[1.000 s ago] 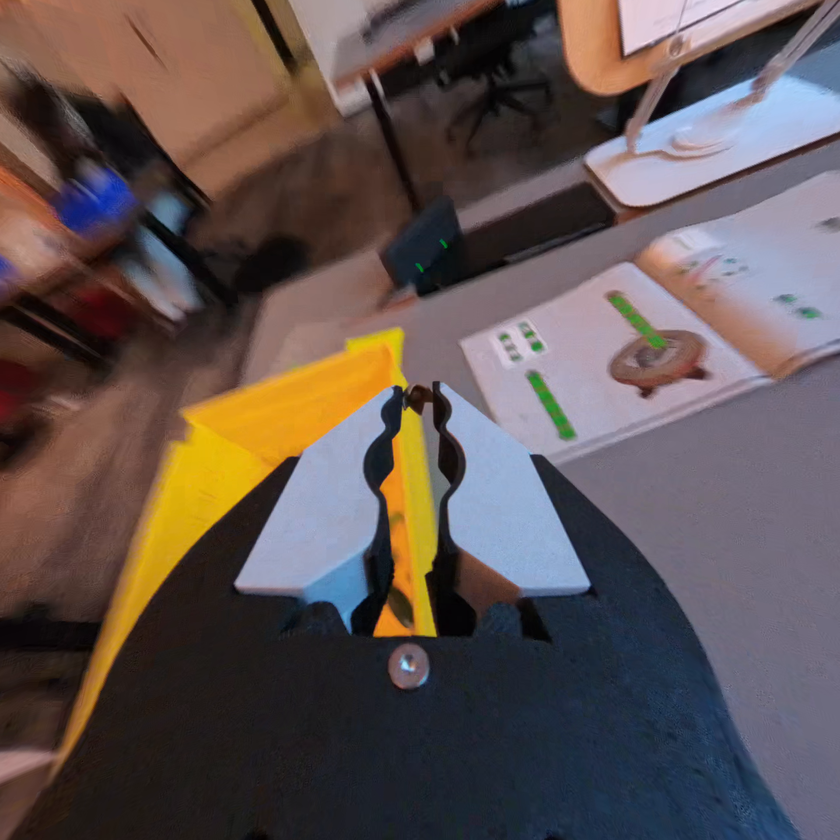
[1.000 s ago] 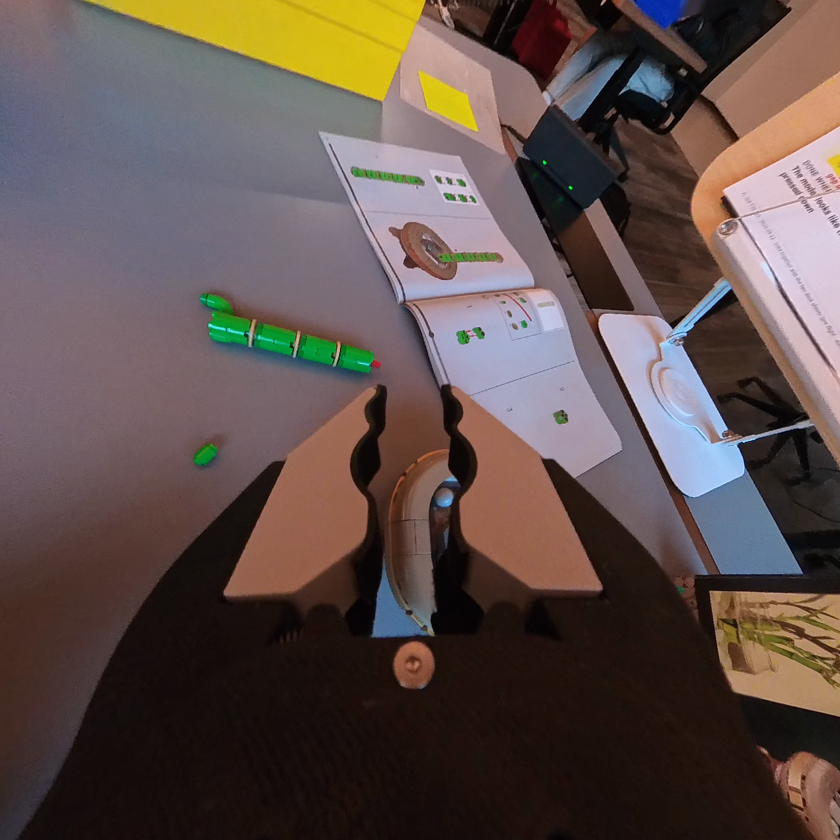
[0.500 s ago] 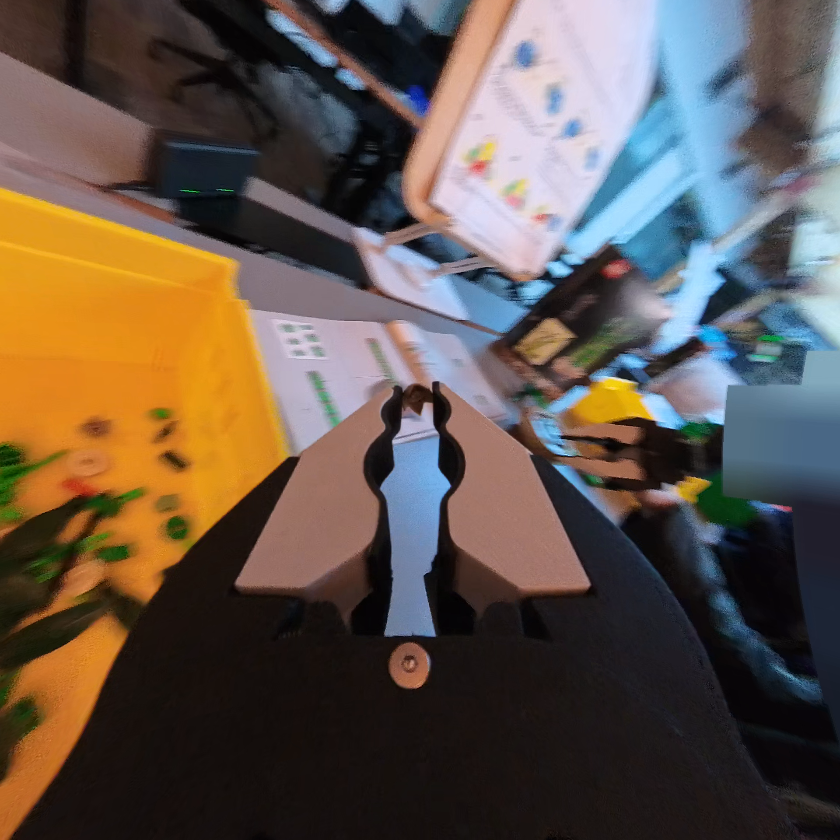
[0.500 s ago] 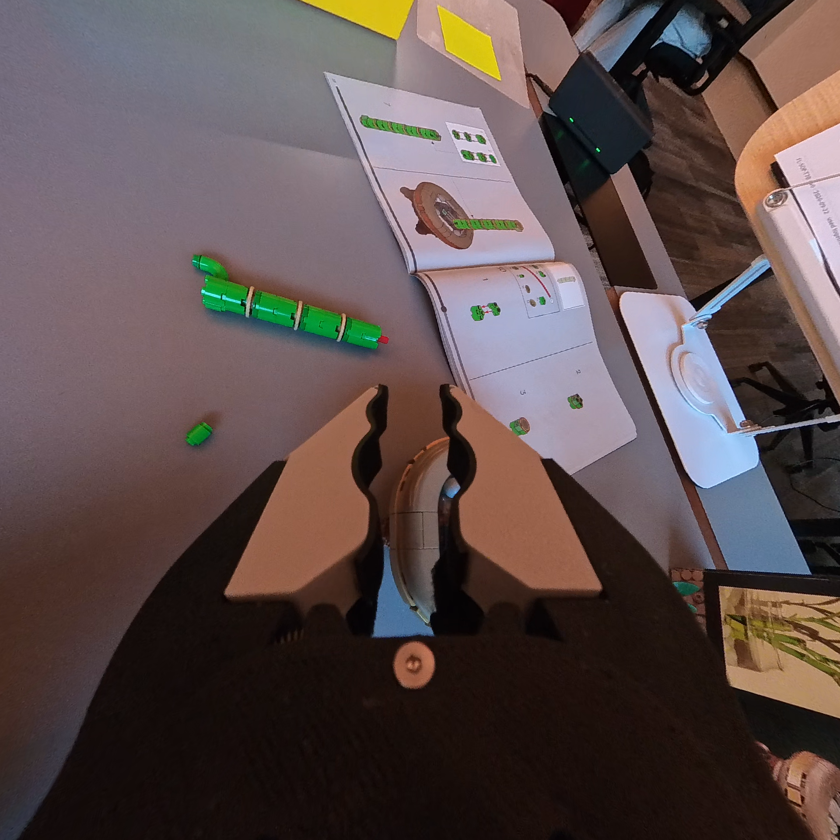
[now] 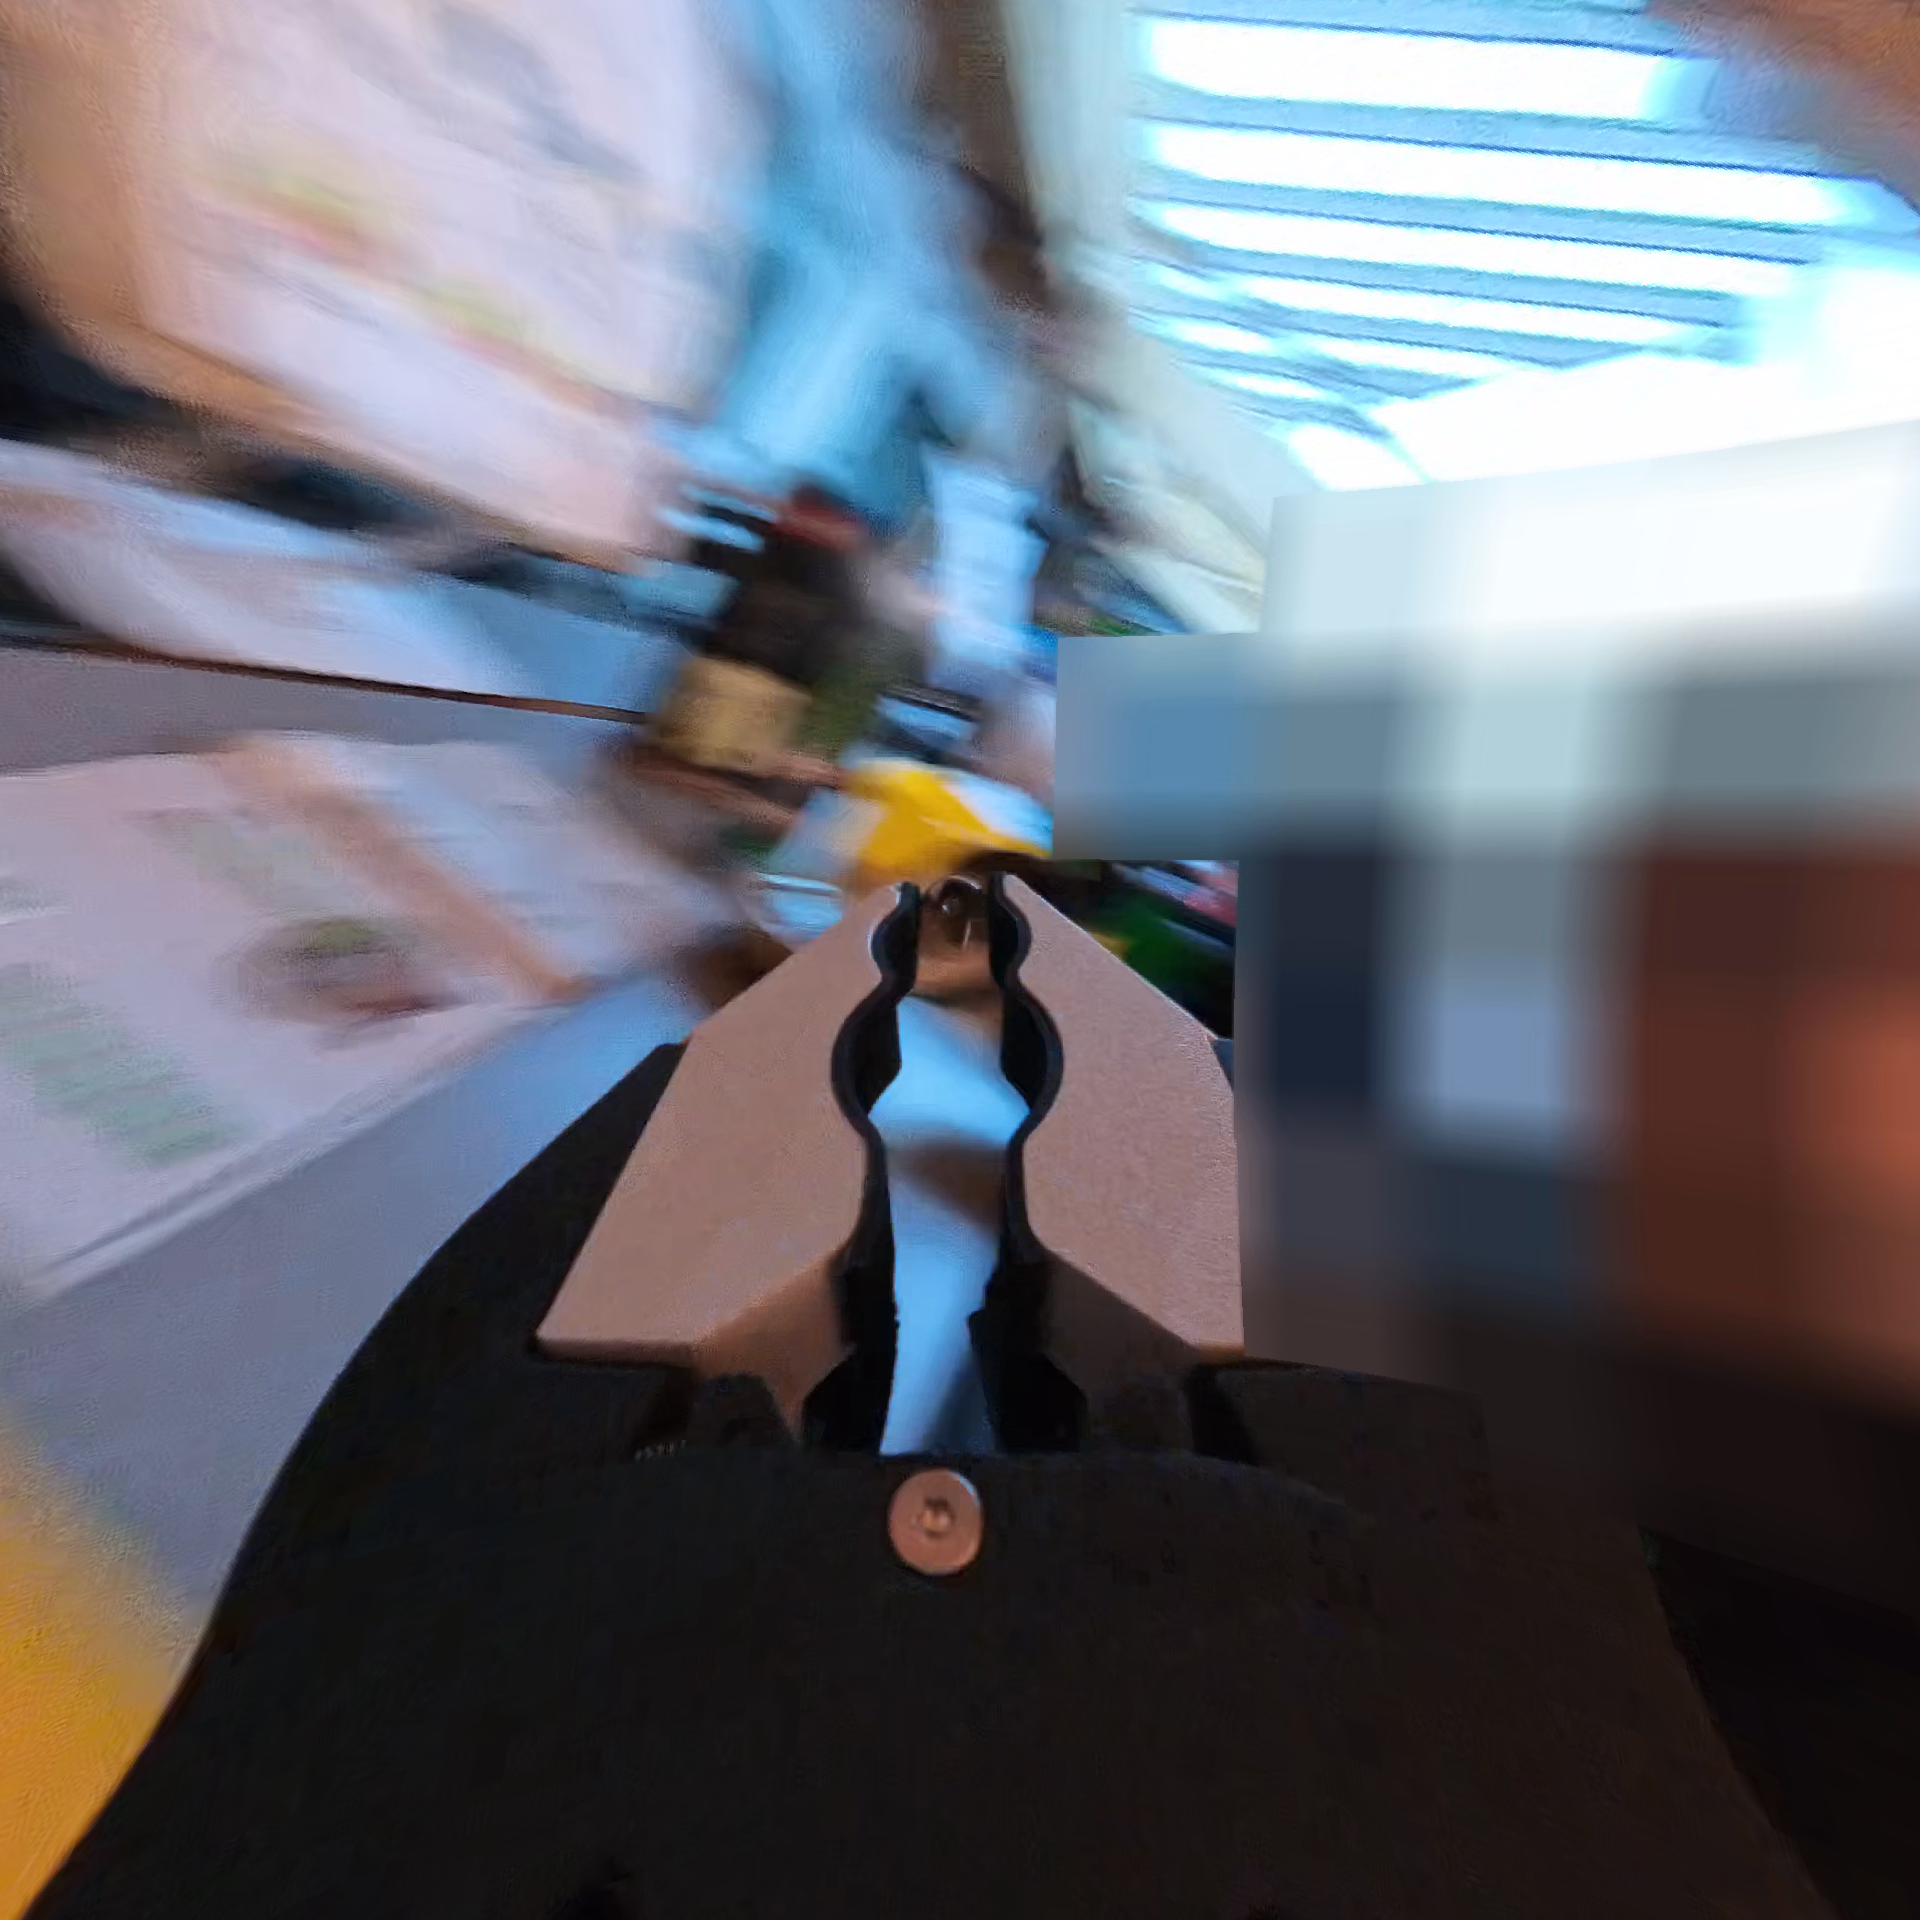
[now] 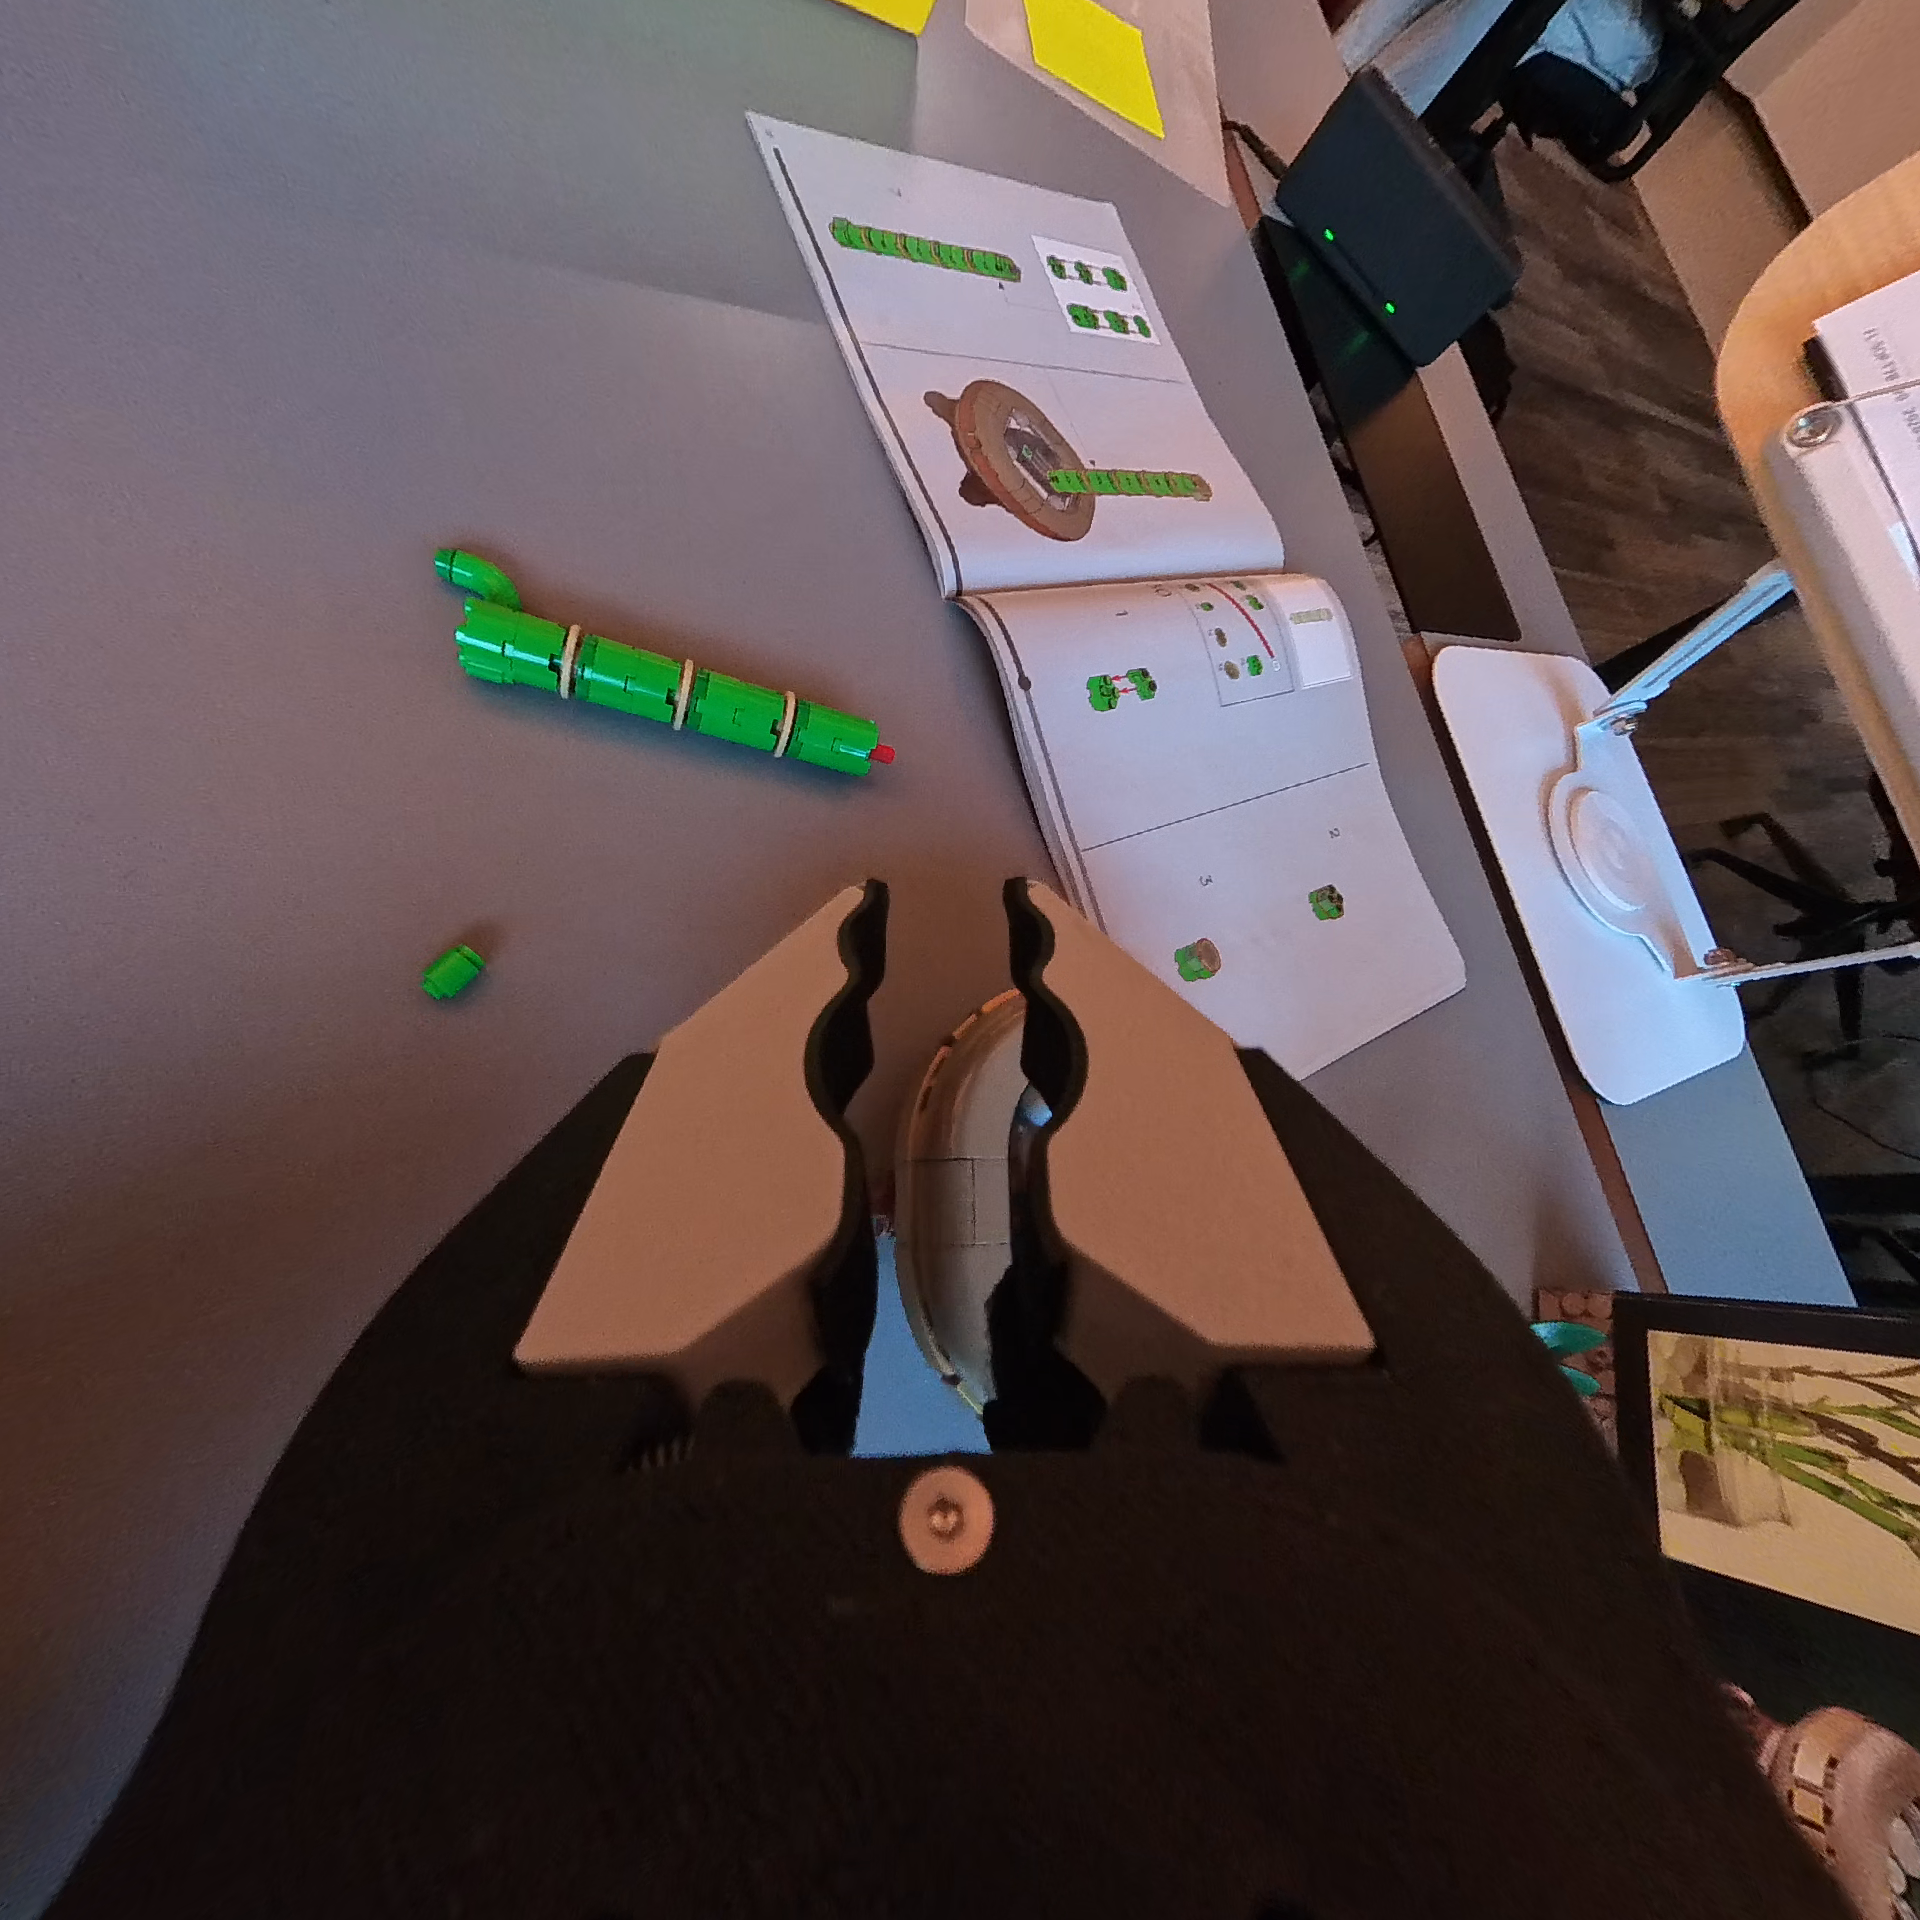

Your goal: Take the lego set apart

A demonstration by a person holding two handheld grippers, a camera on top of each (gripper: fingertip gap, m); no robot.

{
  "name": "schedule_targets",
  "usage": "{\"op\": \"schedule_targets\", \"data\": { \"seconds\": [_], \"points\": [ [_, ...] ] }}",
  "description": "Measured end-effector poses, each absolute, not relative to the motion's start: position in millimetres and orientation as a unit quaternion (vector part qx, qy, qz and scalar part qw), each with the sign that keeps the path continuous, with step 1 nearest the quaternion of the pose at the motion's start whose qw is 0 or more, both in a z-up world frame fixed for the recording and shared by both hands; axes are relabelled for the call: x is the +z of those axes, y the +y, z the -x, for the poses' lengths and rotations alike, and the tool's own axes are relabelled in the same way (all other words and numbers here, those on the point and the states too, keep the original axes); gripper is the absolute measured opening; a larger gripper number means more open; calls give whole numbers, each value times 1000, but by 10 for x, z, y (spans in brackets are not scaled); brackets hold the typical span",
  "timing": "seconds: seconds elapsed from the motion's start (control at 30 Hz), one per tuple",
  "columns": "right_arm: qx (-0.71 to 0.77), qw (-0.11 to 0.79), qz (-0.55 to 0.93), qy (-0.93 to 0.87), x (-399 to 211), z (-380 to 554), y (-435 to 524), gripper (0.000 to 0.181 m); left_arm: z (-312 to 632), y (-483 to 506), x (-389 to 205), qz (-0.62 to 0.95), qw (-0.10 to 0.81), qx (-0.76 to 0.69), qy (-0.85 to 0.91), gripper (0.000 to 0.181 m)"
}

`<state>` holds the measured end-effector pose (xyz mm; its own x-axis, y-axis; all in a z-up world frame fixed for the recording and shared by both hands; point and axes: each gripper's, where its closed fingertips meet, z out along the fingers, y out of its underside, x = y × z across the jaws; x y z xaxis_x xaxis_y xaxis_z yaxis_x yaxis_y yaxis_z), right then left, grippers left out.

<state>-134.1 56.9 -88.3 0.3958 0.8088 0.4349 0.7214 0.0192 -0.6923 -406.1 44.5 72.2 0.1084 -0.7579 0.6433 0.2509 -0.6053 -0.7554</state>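
- Lego stem (image 6: 665,681), green round segments with pale rings and a red tip, lies flat on the grey table (image 6: 312,312) in the right wrist view, well apart from the tongs. A stray green stud piece (image 6: 453,972) lies near it, closer to the camera.
- Left wrist view is mostly motion smear. The left gripper (image 5: 951,904) is sharp, though: tan wedge fingers with wavy black inner edges, nipped together on a small shiny piece (image 5: 951,925) at the very tips. Can't make out what that piece is. Behind it, a blurry open booklet (image 5: 260,966) and a yellow blob.
- Half a second back this view showed the yellow bin with green bits; that's swung out, only an orange-yellow sliver shows at the lower left corner.
- Right wrist view: right gripper (image 6: 945,894) is clamped on a curved tan lego piece (image 6: 961,1164) deep between the fingers, tips standing apart. Most of that piece is hidden by the fingers.
- Instruction booklet (image 6: 1143,623) lies open to the right of the stem, glossy pages. Everything sits slightly lower in frame than before.
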Motion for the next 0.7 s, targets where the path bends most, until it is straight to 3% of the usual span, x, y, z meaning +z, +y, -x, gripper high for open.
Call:
{"op": "schedule_targets", "data": {
  "seconds": [0.03,0.07,0.13,0.2,0.33,0.37,0.43,0.5,0.57,0.63,0.7],
  "points": [
    [45,455,699,-550,-896,1341,569,22,4366,824,498,705,459,-527,120,11],
    [42,452,699,-552,-911,1342,568,22,4805,1093,270,764,511,-390,49,11],
    [37,446,700,-556,-937,1344,566,22,5451,1182,-13,827,529,-190,-5,11],
    [36,443,700,-559,-954,1354,563,22,5607,1172,-66,838,530,-133,-6,14],
    [31,441,703,-557,-974,1327,581,22,5645,1240,-151,855,517,-33,14,71],
    [32,442,704,-555,-970,1320,584,22,5676,1253,-140,854,519,4,18,77],
    [31,447,703,-552,-944,1315,594,22,5575,1266,14,832,552,38,37,65],
    [29,456,700,-549,-905,1324,608,21,4832,1204,325,770,622,-74,123,43],
    [28,458,699,-548,-895,1322,615,21,3733,853,585,678,636,-284,236,38],
    [18,454,702,-549,-916,1289,623,21,2819,375,499,627,551,-441,330,42],
    [8,452,704,-548,-924,1259,633,20,2186,-40,139,611,455,-493,421,35]
  ]
}}
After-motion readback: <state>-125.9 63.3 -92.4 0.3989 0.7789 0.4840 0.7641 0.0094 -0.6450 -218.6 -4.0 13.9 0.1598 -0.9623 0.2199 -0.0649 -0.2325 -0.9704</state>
